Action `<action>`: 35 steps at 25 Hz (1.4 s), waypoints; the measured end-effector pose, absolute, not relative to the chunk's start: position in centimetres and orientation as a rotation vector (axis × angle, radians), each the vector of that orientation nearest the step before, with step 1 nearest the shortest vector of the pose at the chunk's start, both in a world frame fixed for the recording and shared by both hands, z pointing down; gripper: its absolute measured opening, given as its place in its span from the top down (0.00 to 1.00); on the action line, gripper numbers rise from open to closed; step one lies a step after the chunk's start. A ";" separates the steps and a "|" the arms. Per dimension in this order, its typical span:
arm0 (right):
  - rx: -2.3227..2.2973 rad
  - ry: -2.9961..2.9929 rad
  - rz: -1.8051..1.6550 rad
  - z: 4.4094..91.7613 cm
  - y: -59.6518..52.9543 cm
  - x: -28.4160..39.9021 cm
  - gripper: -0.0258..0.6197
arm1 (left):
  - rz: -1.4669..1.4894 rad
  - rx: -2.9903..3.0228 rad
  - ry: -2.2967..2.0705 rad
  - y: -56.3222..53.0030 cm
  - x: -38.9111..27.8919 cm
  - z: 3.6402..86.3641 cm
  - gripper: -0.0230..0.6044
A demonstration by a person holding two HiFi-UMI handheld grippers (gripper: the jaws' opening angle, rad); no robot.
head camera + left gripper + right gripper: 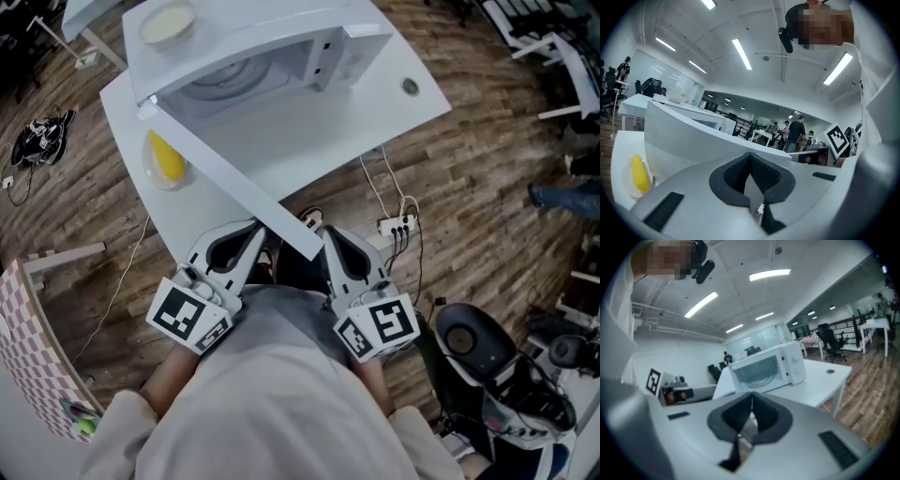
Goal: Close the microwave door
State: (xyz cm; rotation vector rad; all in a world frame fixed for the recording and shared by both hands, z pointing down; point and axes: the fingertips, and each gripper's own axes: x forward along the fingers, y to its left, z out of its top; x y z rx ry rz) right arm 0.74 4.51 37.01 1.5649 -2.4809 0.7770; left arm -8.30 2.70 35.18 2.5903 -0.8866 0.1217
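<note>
Head view shows the microwave (281, 47) with its open door (234, 178) jutting near, between the left gripper (255, 232) and right gripper (330, 236), both clenched empty; too hard a shove could skid it across the table (375, 103).

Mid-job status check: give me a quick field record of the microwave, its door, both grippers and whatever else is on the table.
microwave: on white table, cavity exposed
door: open, swung out toward the person
left gripper: jaws together, empty
right gripper: jaws together, empty
door's free end: between the two grippers in the head view
other: yellow food item on table beside door; dish on top of microwave
</note>
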 end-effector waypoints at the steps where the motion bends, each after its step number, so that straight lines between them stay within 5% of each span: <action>1: 1.568 -2.482 0.776 37.0 4.3 0.9 0.92 | 0.122 2.592 -0.883 2.5 -8.1 35.2 0.94; 35: 1.560 -2.514 0.780 36.8 -0.4 4.0 0.92 | 0.105 2.556 -0.880 -0.9 -5.0 35.3 0.94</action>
